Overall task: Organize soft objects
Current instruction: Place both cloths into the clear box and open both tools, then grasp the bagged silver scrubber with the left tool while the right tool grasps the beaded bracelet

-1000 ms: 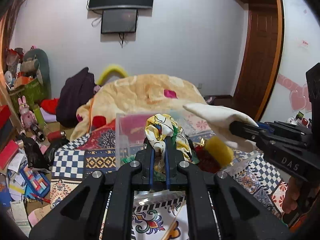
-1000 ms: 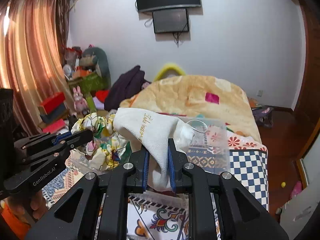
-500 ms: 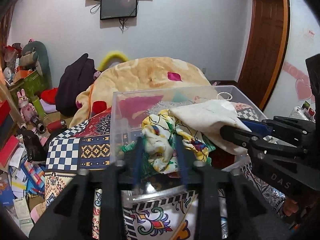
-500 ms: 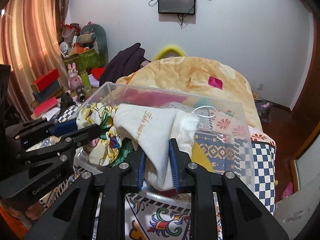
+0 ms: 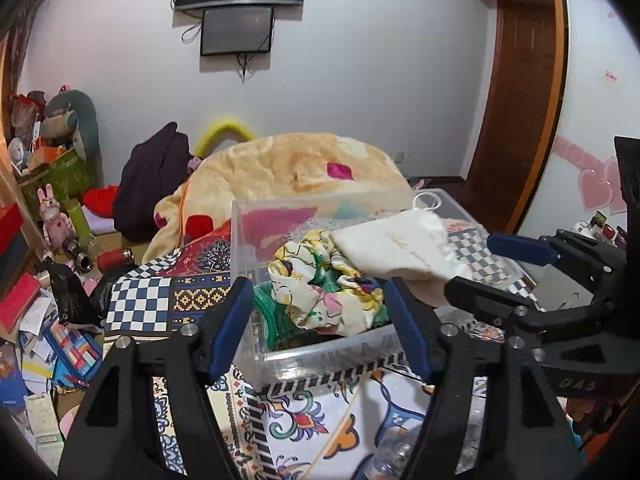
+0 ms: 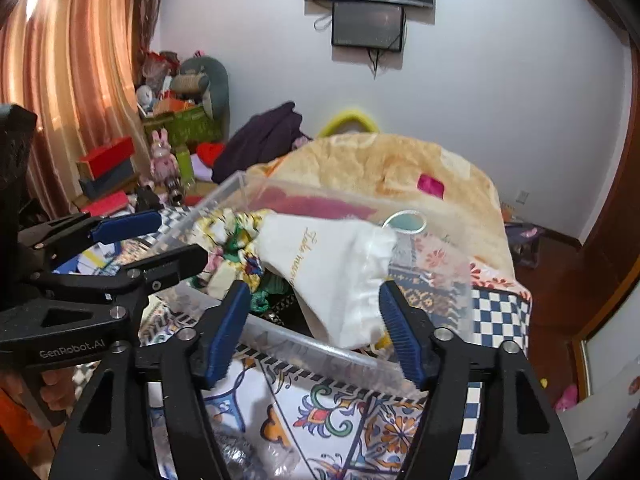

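Clear bin (image 5: 248, 264): transparent plastic, set on a patterned cloth (image 5: 320, 420), near its far edge; a beige blanket (image 5: 296, 164) is heaped behind it.

Floral cloth (image 5: 320, 284): cream, yellow and green print, crumpled, lodged inside the bin against its near wall. A green knit piece (image 5: 264, 312) is seen beneath it at the bin's near left corner.

White pouch (image 5: 400, 248): drawstring type, gold script on its face, laid in the bin at the right, overlapping the floral cloth's right edge. Its cord loop (image 5: 428, 200) is draped at the bin's far right rim. In the right wrist view the pouch (image 6: 336, 264) is seen slumped over the near wall.

Left gripper (image 5: 320, 320): jaws spread wide, nothing held; blue pads are placed either side of the bin's near wall, with the floral cloth between and beyond them.

Right gripper (image 6: 316, 320): jaws likewise spread wide, nothing held; the pouch's lower end is seen between the pads, not pinched.

Surroundings: checkered quilt (image 5: 140, 300) at the cloth's far left; dark garment (image 5: 148, 180), pink rabbit toy (image 5: 52, 216), wall screen (image 5: 238, 28), orange curtain (image 6: 68, 92).
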